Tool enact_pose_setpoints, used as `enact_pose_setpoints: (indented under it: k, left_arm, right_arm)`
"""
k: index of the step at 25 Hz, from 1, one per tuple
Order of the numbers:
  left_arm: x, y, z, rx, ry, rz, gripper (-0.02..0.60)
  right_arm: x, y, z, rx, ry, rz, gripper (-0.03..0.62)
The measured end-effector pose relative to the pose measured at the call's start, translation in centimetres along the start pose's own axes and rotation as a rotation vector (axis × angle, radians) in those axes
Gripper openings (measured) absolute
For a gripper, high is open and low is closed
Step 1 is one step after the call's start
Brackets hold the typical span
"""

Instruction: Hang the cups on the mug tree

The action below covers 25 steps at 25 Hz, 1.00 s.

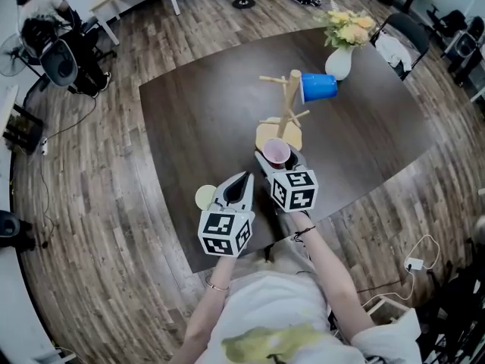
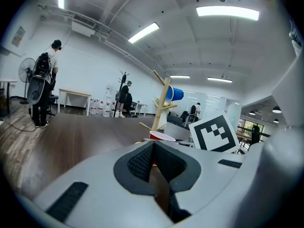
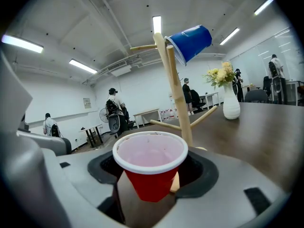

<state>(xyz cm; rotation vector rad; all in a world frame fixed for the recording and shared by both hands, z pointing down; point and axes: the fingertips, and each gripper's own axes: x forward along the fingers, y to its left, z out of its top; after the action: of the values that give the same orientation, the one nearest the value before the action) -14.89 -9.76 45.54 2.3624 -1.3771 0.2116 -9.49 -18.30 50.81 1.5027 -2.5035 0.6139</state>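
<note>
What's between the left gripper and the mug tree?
The right gripper, holding a red cup; the head view and the left gripper view both show it.

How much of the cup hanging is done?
Done: the blue cup hangs on an upper peg of the mug tree. In hand: the right gripper holds the red cup upright near the tree. To do: hang it. The left gripper is shut and empty.
</note>
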Motion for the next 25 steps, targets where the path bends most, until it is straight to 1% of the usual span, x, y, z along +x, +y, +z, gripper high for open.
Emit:
enact_pose_setpoints:
  k: [4, 8, 15, 25]
  left_arm:
    - [-0.7, 1.1, 0.3, -0.016, -0.021, 0.017, 0.023]
    - [-1.0, 2.3, 0.4, -0.040, -0.029, 0.059, 0.023]
    - [-0.8, 3.0, 0.5, -0.054, -0.028, 0.128, 0.023]
    - [-1.0, 4.3, 0.4, -0.058, -0.009, 0.212, 0.023]
  right_arm:
    - [0.9, 0.7, 0.3, 0.060, -0.016, 0.010, 0.319]
    - [2.0, 1.4, 0.3, 0.129, -0.019, 0.036, 0.319]
    - [3.9, 2.0, 0.3, 0.244, -0.012, 0.091, 0.318]
    - [5.7, 3.4, 1.5, 0.443, -0.068, 0.202, 0.314]
